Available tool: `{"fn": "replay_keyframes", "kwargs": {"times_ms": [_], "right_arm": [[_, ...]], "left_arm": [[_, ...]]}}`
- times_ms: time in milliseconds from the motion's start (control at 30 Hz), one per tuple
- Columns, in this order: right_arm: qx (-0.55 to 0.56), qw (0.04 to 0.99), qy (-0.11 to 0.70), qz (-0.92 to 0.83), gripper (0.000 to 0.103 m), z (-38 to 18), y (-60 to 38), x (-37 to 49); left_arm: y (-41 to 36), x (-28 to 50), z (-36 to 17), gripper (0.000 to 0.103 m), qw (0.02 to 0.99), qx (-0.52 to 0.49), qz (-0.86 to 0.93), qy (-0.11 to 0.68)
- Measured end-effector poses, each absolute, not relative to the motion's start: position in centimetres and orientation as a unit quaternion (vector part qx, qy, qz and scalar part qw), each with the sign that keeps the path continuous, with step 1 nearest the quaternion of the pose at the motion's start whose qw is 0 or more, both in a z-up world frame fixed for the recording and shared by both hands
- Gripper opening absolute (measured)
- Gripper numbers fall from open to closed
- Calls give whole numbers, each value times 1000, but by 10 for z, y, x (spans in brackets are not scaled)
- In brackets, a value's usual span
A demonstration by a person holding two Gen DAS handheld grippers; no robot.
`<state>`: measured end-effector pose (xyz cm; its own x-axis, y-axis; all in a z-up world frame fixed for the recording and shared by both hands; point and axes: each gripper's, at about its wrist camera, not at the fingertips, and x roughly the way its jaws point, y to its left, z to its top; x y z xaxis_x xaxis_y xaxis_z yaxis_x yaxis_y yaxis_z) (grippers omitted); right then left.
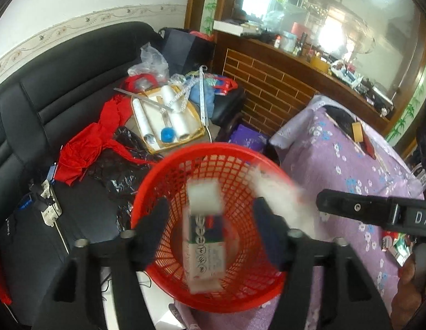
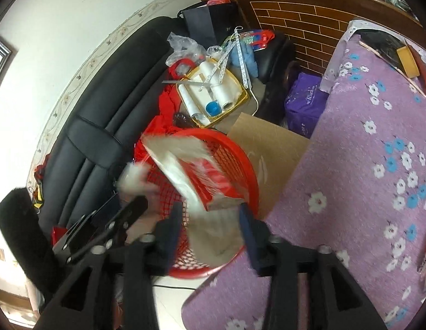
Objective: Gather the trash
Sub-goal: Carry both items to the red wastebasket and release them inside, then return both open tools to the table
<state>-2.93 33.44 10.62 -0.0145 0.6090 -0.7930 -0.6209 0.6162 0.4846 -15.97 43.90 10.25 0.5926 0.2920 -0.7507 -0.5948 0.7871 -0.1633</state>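
Note:
A red mesh basket point(image 1: 169, 170) stands beside the purple flowered table. In the left wrist view my left gripper point(image 1: 210, 220) is open right above it, and a blurred white and green carton point(image 1: 204, 250) is in the air inside the basket. A white blurred scrap point(image 1: 279, 192) hangs near the right finger. In the right wrist view my right gripper point(image 2: 210, 225) is open over the basket point(image 2: 240, 154), and a blurred red and white packet point(image 2: 204, 176) in clear wrap is in the air between and beyond its fingers. The left gripper's finger point(image 2: 130, 211) shows at left.
A black sofa point(image 1: 61, 96) behind the basket carries red cloth point(image 1: 89, 143), a black bag and a yellow tray point(image 1: 196, 121) with white rolls. The purple tablecloth point(image 1: 336, 165) is at right, with wrappers point(image 1: 397, 247) near its edge. A cardboard sheet point(image 2: 273, 148) leans by the basket.

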Motion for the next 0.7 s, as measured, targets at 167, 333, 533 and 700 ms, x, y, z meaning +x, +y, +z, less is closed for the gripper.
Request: {"fn": "replay_keyframes", "kwargs": {"times_ms": [167, 333, 533, 700], "right_arm": [[1, 713, 548, 437, 58, 115, 322, -27], [2, 728, 534, 430, 61, 124, 285, -32], [11, 746, 536, 396, 64, 119, 209, -44], [42, 764, 544, 345, 64, 109, 132, -46]], "left_arm": [[435, -159, 109, 68, 872, -198, 255, 369], [409, -162, 120, 69, 882, -189, 240, 359], [349, -151, 120, 69, 892, -172, 186, 374], [293, -131, 116, 69, 898, -146, 135, 393]]}}
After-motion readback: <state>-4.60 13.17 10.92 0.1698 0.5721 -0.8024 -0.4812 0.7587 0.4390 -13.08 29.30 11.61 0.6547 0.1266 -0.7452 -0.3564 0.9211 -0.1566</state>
